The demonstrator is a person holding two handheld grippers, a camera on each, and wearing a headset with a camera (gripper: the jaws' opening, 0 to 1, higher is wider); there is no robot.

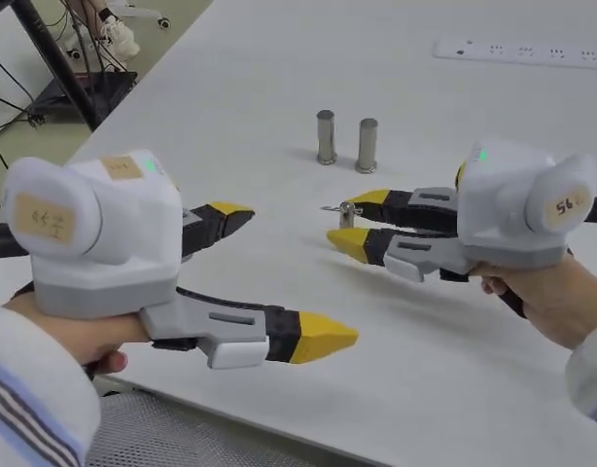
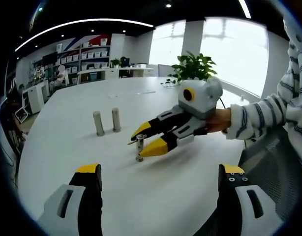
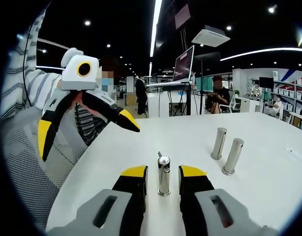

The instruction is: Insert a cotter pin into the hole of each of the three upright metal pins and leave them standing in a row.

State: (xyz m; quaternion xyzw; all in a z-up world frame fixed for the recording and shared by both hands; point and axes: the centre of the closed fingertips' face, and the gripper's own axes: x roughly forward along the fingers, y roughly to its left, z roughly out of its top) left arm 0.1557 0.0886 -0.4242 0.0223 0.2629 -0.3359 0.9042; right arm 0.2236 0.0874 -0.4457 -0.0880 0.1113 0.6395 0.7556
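Right tool (image 3: 164,170) slackened, its jaws a little apart on either side of the nearest metal pin (image 3: 164,174), a slim gap visible on each flank, so not clamped. That pin upright on the white bench (image 1: 454,370), with a cotter pin (image 1: 333,208) through the hole near its top, poking out sideways. Further back on the bench, a second metal pin (image 1: 326,136) and a third metal pin (image 1: 367,145), both upright, just beside each other and clear of either tool. Left tool (image 1: 300,272) released, jaws spread wide with nothing between them, hovering over the near side of the bench, well apart from all three metal pins.
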